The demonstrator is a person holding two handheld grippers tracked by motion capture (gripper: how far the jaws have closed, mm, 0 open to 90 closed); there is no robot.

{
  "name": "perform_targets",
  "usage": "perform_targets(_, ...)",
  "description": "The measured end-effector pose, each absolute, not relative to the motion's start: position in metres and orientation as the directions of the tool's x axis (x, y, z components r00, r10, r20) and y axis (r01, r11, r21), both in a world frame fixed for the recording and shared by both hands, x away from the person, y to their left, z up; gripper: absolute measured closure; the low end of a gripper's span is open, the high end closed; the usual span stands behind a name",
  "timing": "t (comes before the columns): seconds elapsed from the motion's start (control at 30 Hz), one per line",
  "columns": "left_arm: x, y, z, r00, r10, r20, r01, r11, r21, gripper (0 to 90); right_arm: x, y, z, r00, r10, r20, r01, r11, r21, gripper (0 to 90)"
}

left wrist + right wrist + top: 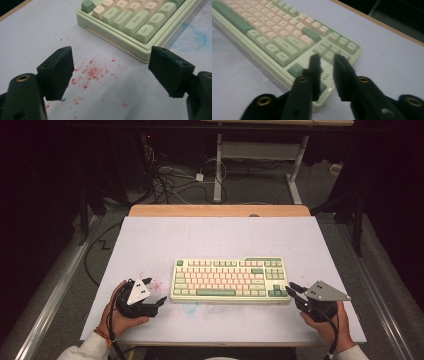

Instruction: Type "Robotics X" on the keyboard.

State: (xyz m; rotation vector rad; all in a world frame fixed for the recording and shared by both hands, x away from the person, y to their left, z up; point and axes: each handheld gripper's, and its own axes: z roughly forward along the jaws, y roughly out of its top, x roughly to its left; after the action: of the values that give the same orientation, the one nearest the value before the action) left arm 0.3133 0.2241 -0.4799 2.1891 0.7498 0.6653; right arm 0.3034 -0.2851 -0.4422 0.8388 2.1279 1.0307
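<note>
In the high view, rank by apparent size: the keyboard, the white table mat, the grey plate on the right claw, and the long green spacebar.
1. White table mat
2. Keyboard
3. Spacebar and grey plate on the right claw: they look about alike, and the plate sits higher, nearer the camera, so no ranking between them.

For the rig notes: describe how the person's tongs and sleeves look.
Both tongs, left and right, are black with blocky black jaws, brass-ringed screw holes, a grey three-cornered plate on top and a trailing black cable. The sleeves are white; the left wrist wears an orange band.

Keyboard [230,280] on white table [215,232]
</note>
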Motion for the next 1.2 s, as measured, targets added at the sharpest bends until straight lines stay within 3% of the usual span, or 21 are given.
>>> perform_targets(0.23,0.313,0.223,-0.481,0.702,0.674,0.229,0.313,-0.581,0.751,19.7,0.318,-0.258,-0.441,-0.676,0.685,-0.273,0.263,0.57,0.778,90.0)
perform_targets(0.67,0.312,0.224,-0.481,0.716,0.667,0.207,0.319,-0.575,0.753,19.7,0.355,-0.215,-0.453,-0.735,0.622,-0.271,0.284,0.644,0.71,90.0)
perform_targets(1.03,0.313,0.224,-0.481,0.714,0.667,0.212,0.316,-0.577,0.753,20.3,0.358,-0.209,-0.46,-0.754,0.601,-0.263,0.293,0.667,0.685,90.0)
perform_targets(1.2,0.315,0.23,-0.478,0.71,0.688,0.15,0.34,-0.521,0.783,26.6,0.356,-0.21,-0.461,-0.752,0.607,-0.258,0.292,0.657,0.694,90.0)
